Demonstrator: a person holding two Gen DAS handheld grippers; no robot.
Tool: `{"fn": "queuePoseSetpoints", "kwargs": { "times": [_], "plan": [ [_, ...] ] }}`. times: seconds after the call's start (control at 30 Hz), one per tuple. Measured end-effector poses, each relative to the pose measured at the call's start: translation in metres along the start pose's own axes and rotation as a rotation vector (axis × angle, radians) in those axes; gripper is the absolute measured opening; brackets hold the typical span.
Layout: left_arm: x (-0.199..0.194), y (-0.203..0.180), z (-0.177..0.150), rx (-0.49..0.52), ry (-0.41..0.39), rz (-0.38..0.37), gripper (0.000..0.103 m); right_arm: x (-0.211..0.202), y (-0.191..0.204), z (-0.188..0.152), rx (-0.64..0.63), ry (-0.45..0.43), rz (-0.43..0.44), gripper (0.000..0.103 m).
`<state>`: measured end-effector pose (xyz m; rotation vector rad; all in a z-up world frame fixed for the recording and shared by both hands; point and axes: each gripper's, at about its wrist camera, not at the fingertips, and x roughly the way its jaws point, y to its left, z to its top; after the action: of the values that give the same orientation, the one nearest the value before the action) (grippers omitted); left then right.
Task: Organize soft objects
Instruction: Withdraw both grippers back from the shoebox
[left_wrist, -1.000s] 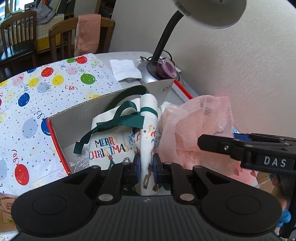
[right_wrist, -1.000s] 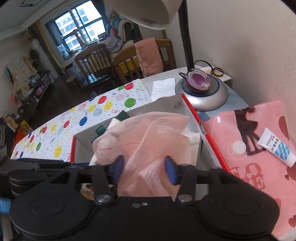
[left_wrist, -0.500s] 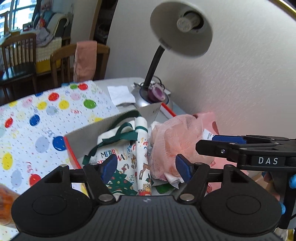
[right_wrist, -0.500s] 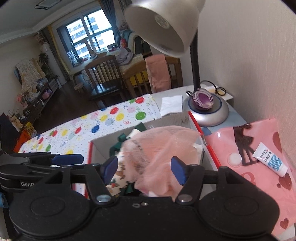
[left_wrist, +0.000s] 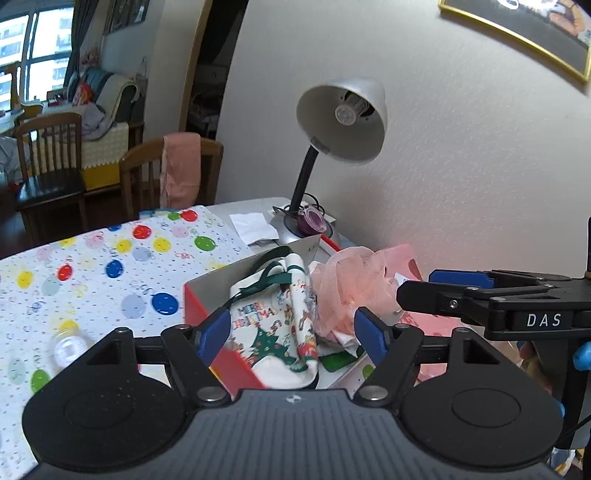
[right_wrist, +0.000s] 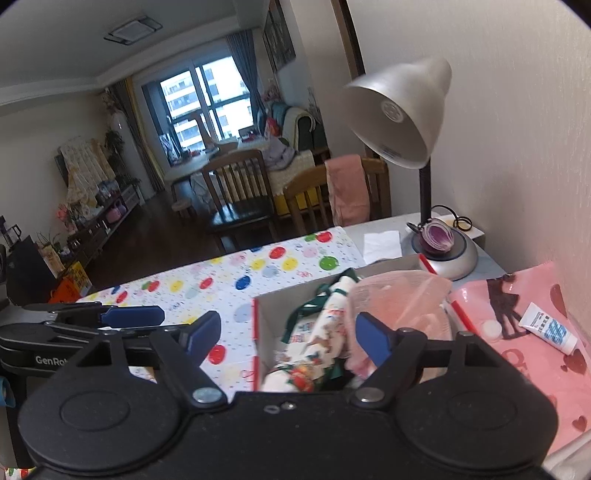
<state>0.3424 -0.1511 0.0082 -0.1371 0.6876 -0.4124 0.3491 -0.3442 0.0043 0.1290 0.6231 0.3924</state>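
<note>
While both jaws are opening with nothing gripped, the left tool (left_wrist: 291, 332) and right tool (right_wrist: 286, 334) hover above the Christmas bag (left_wrist: 273, 325) and pink mesh pouf (left_wrist: 351, 291) in the red box (left_wrist: 207, 295).

Your views were lit by soft daylight from the window (right_wrist: 207, 107); edges bowed strongly, and the tablecloth (left_wrist: 74, 295) perhaps blurred slightly.

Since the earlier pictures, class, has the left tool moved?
Yes. The left tool has pulled up and back from the box; the Christmas bag it pinched now lies free between opening jaws.
</note>
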Motion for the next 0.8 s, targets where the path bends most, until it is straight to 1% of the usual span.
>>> {"fn": "queuePoseSetpoints", "kwargs": {
  "times": [0.07,0.13,0.17,0.23,0.3,0.43,0.53,0.63,0.67,0.73,0.8],
  "plan": [
    [-0.014,0.004,-0.005,0.005,-0.014,-0.007,0.074,-0.007,0.011,-0.006,-0.003,-0.016,0.004,0.082],
    [-0.029,0.006,-0.011,0.017,-0.031,0.0,0.074,-0.013,0.021,-0.012,-0.016,-0.038,-0.001,0.085],
    [-0.036,0.008,-0.014,0.022,-0.04,0.002,0.075,-0.016,0.026,-0.015,-0.024,-0.046,0.0,0.086],
    [-0.049,0.009,-0.02,0.03,-0.055,0.004,0.082,-0.022,0.035,-0.022,-0.036,-0.06,-0.003,0.089],
    [-0.062,0.011,-0.026,0.038,-0.077,0.007,0.082,-0.027,0.044,-0.028,-0.044,-0.075,-0.001,0.092],
    [-0.085,0.014,-0.039,0.046,-0.097,0.013,0.083,-0.038,0.064,-0.039,-0.054,-0.106,0.011,0.097],
    [-0.102,0.018,-0.047,0.044,-0.116,0.02,0.087,-0.046,0.077,-0.047,-0.076,-0.121,0.009,0.101],
    [-0.117,0.023,-0.055,0.038,-0.135,0.018,0.089,-0.05,0.089,-0.053,-0.105,-0.134,0.004,0.103],
    [-0.121,0.025,-0.057,0.037,-0.14,0.017,0.091,-0.051,0.092,-0.054,-0.111,-0.138,0.003,0.103],
    [-0.128,0.028,-0.061,0.027,-0.146,0.017,0.098,-0.055,0.099,-0.059,-0.11,-0.152,-0.005,0.103],
    [-0.134,0.032,-0.065,0.012,-0.158,0.006,0.099,-0.058,0.103,-0.062,-0.101,-0.165,-0.013,0.103]
  ]
}}
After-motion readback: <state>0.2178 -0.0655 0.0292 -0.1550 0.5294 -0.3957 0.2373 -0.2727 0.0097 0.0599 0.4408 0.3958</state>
